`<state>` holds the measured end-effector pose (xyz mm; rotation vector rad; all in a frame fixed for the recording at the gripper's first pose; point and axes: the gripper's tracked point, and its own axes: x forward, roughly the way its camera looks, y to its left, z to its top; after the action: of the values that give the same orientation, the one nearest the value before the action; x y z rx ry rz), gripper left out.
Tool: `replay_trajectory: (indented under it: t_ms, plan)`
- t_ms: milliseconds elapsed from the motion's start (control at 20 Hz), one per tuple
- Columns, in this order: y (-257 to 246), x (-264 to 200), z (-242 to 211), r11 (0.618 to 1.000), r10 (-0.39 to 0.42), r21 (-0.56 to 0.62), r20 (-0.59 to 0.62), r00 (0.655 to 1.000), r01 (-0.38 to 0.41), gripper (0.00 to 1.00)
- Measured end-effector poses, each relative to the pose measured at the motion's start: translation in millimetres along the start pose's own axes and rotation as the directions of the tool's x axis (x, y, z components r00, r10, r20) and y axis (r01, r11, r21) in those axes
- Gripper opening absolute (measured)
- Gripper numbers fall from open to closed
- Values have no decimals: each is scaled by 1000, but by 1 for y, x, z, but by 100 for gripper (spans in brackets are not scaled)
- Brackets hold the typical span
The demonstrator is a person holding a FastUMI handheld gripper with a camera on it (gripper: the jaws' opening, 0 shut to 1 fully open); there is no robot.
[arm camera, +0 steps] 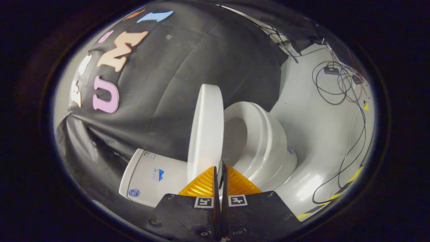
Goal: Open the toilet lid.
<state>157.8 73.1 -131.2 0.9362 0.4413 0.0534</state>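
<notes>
Tongs (220,168): pretty much closed, the two fingers (201,186) sit side by side with just a thin slit between them, and I can't make out anything clamped in there.
Toilet lid (205,127): right ahead of the tongs, raised up and seen nearly edge-on. Its lower edge comes down just beyond the fingertips; can't tell for sure if they actually touch it.
Toilet seat (255,134): just to the right of the lid and a bit beyond the tongs, the ring down on the bowl with the opening showing.
Toilet bowl (278,161): white, ahead and right of the tongs, under the seat.
Tank (151,174): white box ahead and left of the tongs, on the lid's other side, with a couple of small stickers on it (not legible).
Floor (319,127): light grey, off to the right beyond the bowl, kinda glossy near the toilet base.
Cables (339,84): loose dark and red wires looping over the floor, far right and well away from the tongs.
Tape (349,181): yellow-and-black strip on the floor, right of the bowl.
Booth wall (188,60): black cloth behind the toilet, well beyond the tongs.
</notes>
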Motion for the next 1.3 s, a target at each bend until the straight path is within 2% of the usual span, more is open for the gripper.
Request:
replay_trajectory:
  t_ms: [150, 400, 600, 800, 1000, 1050, 1100, 1150, 1300]
  plan:
    - [24, -6, 2, 998, 27, -56, 26, 999, -25, 2]
    - [53, -14, 3, 973, 39, -231, 64, 997, -23, 2]
    - [64, -16, 2, 955, 19, -296, 84, 996, 7, 2]
    - [83, -20, 1, 916, 20, -400, 104, 994, 23, 2]
    - [109, -25, -3, 853, 30, -520, 145, 989, 50, 3]
    - [112, -25, -2, 834, 17, -546, 170, 985, 79, 4]
    - [113, -11, -5, 825, 19, -558, 178, 984, 85, 6]
    - [119, -23, -4, 823, 10, -558, 196, 980, 104, 1]
    - [130, -26, -4, 826, 3, -551, 222, 975, 123, 1]
